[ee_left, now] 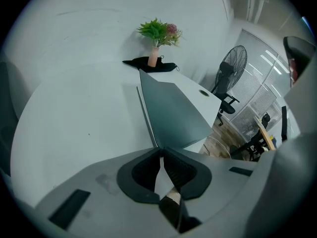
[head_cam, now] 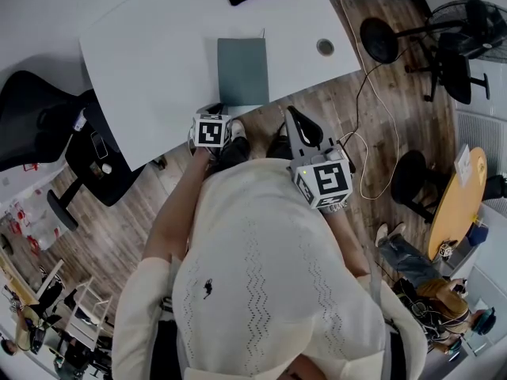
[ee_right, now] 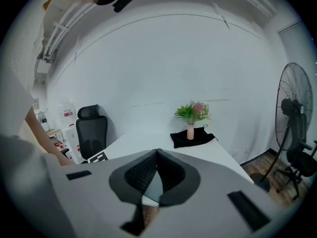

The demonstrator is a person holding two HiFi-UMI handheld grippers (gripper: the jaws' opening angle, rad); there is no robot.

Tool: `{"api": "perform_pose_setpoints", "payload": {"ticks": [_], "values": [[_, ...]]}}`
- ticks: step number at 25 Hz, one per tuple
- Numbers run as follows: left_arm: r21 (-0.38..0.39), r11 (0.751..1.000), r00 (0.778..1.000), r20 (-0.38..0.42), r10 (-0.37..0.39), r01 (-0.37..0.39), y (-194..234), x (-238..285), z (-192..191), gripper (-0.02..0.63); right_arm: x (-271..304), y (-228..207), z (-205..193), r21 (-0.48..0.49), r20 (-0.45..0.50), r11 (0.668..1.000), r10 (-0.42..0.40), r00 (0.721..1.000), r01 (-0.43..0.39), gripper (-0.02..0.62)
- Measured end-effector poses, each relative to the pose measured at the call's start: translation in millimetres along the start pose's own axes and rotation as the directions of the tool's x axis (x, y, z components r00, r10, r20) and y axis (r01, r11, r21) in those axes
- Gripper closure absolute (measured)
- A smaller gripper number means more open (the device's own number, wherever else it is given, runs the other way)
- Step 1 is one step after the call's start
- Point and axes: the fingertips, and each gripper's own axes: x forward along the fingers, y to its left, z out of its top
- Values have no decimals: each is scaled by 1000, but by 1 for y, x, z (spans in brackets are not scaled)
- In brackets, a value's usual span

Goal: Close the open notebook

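Observation:
A grey-green notebook (head_cam: pixel 243 70) lies flat with its cover down on the white table (head_cam: pixel 150 62), close to the front edge. In the left gripper view the notebook (ee_left: pixel 173 115) stretches away just beyond the jaw tips. My left gripper (head_cam: pixel 215 111) hovers at the table's front edge, just short of the notebook's near left corner; its jaws (ee_left: pixel 161 151) meet at the tips with nothing between them. My right gripper (head_cam: pixel 297 117) is off the table over the wooden floor, to the right of the left one. Its jaws (ee_right: pixel 157 152) are shut and empty.
A vase of flowers (ee_left: pixel 157 43) stands on a black cloth (ee_left: pixel 148 63) at the table's far end. A round cable hole (head_cam: pixel 325 47) sits right of the notebook. A black office chair (head_cam: pixel 47 125) is at the left. A standing fan (head_cam: pixel 467 22), stools and a cable are at the right.

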Motion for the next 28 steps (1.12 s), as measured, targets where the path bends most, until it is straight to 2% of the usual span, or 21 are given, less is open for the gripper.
{"api": "perform_pose_setpoints", "payload": {"ticks": [20, 24, 28], "values": [[24, 1000, 1000, -8, 3, -2, -4, 1, 0, 558, 3, 0, -2, 0, -11, 1000, 2, 1000, -2, 594], [37, 999, 1000, 9, 17, -17, -1, 1, 0, 527, 3, 2, -1, -1, -10, 1000, 3, 1000, -3, 594], [32, 999, 1000, 25, -2, 1, 2, -5, 2, 490, 5, 0, -1, 0, -10, 1000, 5, 1000, -5, 594]]}}
